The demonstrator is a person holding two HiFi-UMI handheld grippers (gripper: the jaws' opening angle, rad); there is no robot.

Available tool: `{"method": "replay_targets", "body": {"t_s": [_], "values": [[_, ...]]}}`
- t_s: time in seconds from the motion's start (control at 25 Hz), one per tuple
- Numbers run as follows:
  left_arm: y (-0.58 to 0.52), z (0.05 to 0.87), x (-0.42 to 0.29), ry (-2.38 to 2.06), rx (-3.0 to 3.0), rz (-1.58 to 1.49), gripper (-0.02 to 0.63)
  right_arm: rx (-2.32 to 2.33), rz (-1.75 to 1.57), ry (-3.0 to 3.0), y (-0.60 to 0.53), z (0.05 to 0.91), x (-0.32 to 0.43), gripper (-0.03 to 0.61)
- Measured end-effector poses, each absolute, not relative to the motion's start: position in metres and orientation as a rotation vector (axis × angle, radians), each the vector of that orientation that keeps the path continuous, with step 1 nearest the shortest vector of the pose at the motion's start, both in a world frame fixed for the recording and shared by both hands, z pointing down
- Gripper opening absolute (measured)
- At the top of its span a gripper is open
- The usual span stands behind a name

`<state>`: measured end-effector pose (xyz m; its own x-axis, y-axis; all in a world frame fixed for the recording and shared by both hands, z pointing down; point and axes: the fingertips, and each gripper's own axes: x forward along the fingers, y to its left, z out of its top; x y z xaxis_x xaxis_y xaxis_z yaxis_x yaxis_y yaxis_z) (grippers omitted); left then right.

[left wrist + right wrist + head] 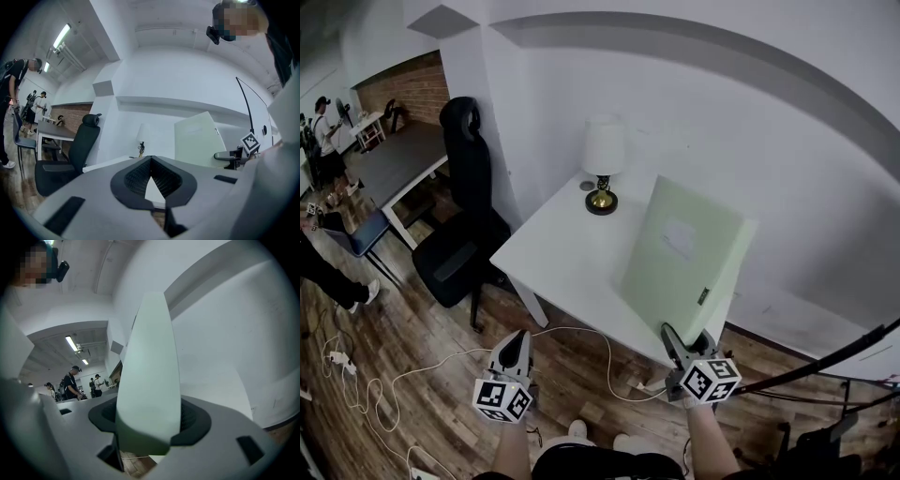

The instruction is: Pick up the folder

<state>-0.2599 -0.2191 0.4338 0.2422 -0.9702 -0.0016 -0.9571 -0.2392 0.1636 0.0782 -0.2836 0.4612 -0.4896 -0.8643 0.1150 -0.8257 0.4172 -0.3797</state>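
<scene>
The right gripper is clamped on the lower edge of a pale green folder. The folder is held upright at the gripper's 12 o'clock, by the near edge of a white table. The left gripper, at 9 o'clock, is seen with jaws together, empty. A lamp is set at the folder's 10 o'clock, and a black chair at the table's 9 o'clock.

Folder upright over right part of worktop, lower edge between right tongs. Lamp on worktop far corner, behind-left of folder. Chair left of worktop. Left tongs before worktop, over floor.
</scene>
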Motion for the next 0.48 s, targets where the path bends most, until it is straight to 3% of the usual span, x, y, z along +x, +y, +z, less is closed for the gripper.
{"method": "replay_targets", "body": {"t_s": [0.48], "values": [[-0.228,0.424,-0.259,-1.844,2.406,-0.171,0.014,-1.576,-0.482,2.56,-0.286,0.446,0.08,0.291]]}}
